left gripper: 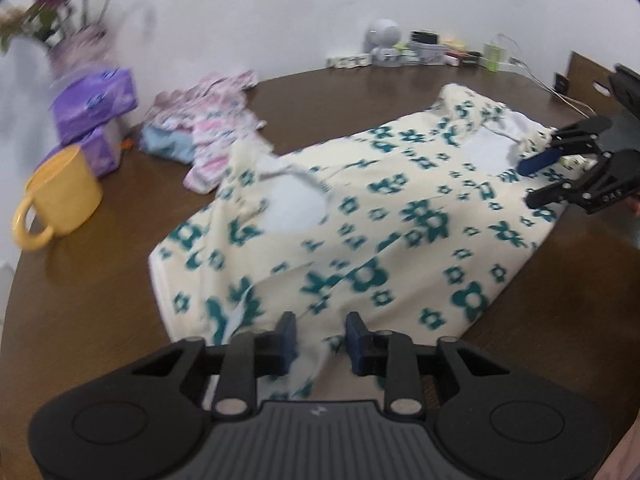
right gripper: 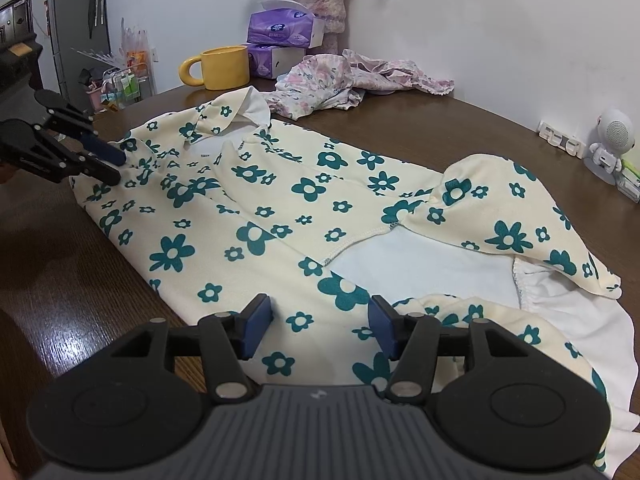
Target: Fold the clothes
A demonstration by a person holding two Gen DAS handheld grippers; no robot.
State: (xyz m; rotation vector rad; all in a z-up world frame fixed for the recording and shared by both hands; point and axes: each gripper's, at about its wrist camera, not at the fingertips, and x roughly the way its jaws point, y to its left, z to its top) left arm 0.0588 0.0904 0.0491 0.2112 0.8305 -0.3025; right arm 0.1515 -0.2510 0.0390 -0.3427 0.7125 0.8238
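Observation:
A cream garment with teal flowers lies spread on the brown table, partly folded with its white inside showing; it also shows in the right wrist view. My left gripper is open, its blue pads either side of the garment's near edge; from the right wrist view it sits at the garment's far left end. My right gripper is open over the garment's near edge; from the left wrist view it sits at the garment's far right end.
A pink patterned pile of clothes lies at the back. A yellow mug, purple tissue packs and a flower vase stand nearby. Small items and a white robot figure line the wall.

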